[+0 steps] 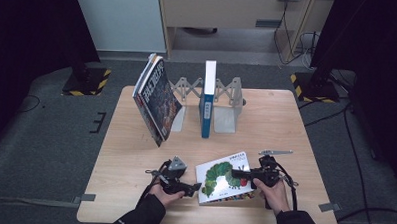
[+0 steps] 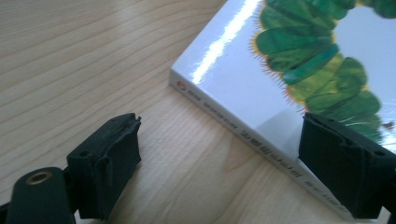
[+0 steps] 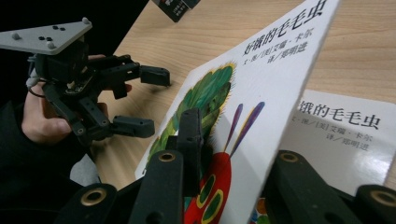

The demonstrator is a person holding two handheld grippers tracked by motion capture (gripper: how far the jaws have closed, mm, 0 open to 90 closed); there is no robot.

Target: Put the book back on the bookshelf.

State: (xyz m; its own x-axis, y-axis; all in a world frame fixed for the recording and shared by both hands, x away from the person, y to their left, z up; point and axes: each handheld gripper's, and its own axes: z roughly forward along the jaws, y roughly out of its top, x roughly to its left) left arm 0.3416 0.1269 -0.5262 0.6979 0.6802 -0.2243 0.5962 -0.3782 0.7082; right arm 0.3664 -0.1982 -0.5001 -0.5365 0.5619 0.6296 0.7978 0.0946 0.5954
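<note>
A white picture book with a green caterpillar (image 1: pixel 223 180) lies near the table's front edge. My right gripper (image 1: pixel 237 174) is shut on the right edge of its front cover (image 3: pixel 261 79) and holds it tilted up, with the white title page (image 3: pixel 345 135) showing beneath. In the right gripper view my right gripper (image 3: pixel 238 158) has one jaw on each side of the cover. My left gripper (image 1: pixel 194 187) is open at the book's left side. In the left gripper view my left gripper (image 2: pixel 229 158) faces the book's spine (image 2: pixel 261 144), its right pad (image 2: pixel 345 163) over the spine and its left pad over bare wood.
At the back of the table (image 1: pixel 135 155) a grey expanding book rack (image 1: pixel 227 100) holds an upright blue-and-white book (image 1: pixel 208 100). Several books (image 1: pixel 157 98) lean against its left end. A thin metal bar (image 1: pixel 275 152) lies behind my right hand.
</note>
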